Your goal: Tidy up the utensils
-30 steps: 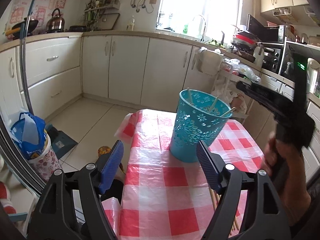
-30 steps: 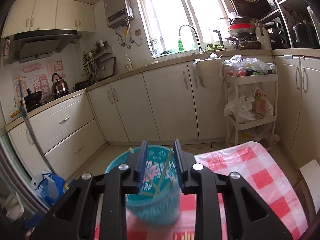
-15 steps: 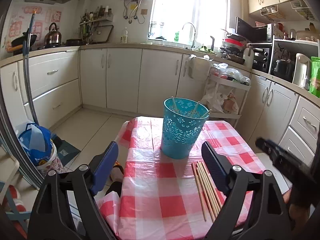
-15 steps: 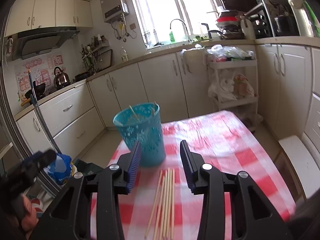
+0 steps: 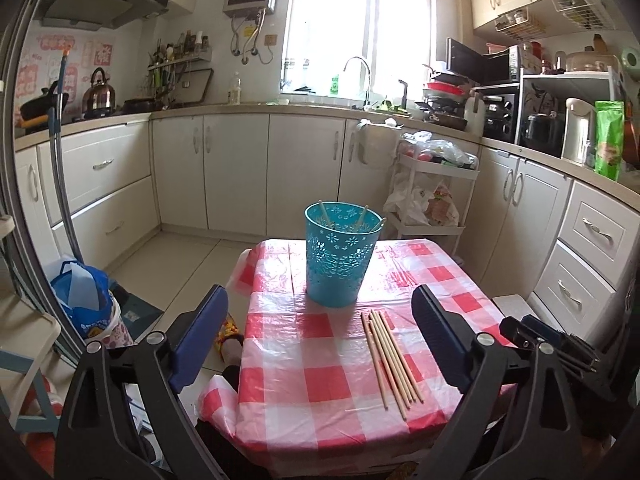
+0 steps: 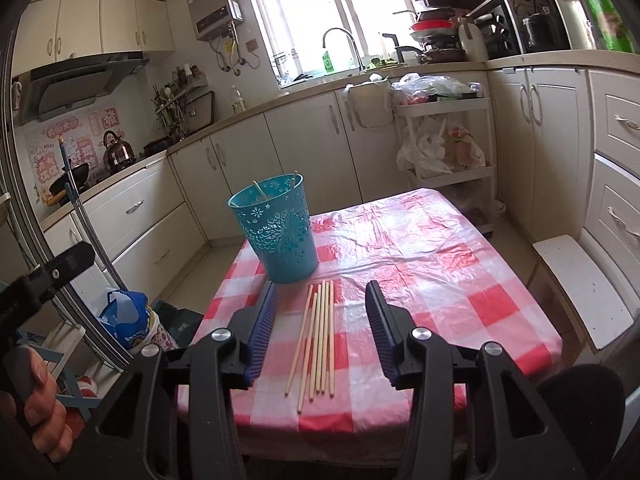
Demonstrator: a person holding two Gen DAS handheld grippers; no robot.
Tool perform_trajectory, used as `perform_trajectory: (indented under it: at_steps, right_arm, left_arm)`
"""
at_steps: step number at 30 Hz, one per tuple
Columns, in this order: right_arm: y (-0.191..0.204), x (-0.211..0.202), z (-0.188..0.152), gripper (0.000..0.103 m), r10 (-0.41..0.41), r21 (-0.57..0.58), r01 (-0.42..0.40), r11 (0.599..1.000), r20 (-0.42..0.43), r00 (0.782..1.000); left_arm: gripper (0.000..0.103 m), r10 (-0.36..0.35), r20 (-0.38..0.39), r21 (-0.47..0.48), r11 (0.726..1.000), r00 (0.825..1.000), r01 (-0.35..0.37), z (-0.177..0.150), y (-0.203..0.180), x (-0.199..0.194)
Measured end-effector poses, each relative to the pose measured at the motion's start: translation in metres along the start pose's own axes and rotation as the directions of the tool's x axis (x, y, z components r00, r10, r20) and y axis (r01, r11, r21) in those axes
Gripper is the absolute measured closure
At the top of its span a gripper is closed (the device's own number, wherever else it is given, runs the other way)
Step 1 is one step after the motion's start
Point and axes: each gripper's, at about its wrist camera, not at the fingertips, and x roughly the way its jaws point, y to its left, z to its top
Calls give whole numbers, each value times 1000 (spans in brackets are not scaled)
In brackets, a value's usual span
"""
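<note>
The right gripper (image 6: 322,312) hangs above the chopsticks (image 6: 318,336), jaws spread and holding nothing. The left gripper (image 5: 320,320) is likewise wide apart and empty. The chopsticks lie flat in a loose bundle just in front of the teal basket (image 6: 276,232), long axes pointing toward it. More sticks stand tilted inside the basket, on the checked tablecloth (image 6: 440,264).

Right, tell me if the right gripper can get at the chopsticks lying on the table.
Probably yes. The right gripper is open and the chopsticks lie between its fingers in its view, flat on the tablecloth. The basket stands beyond them, so nothing seems to block the way.
</note>
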Motion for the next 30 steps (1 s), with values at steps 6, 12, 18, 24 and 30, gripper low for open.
perform_trajectory:
  at_steps: [6,12,18,24,30]
  right_arm:
    - [3,-11,-7,55,0,-8,0,1000,-17,1000]
    - [8,5,-13,55,-6,-51,2,999,-83,997]
    - [1,76,-30,68,-45,-88,25,996,-231,972]
    - [-6,143,-36,76,-66,-104,35,994,-312,948]
    - [3,199,-31,77,-96,-163,39,986,-360,928]
  left_arm:
    - [11,-2,11,7,1000,1000,2,0,2,-17]
    - [9,16,-28,-23,1000,999,-17,-9,18,-19]
    - [9,36,-119,-51,998,992,-43,-28,33,4]
    - [9,51,-201,-72,995,978,-67,-47,45,36]
    - [9,50,-271,-69,995,961,-71,-63,47,72]
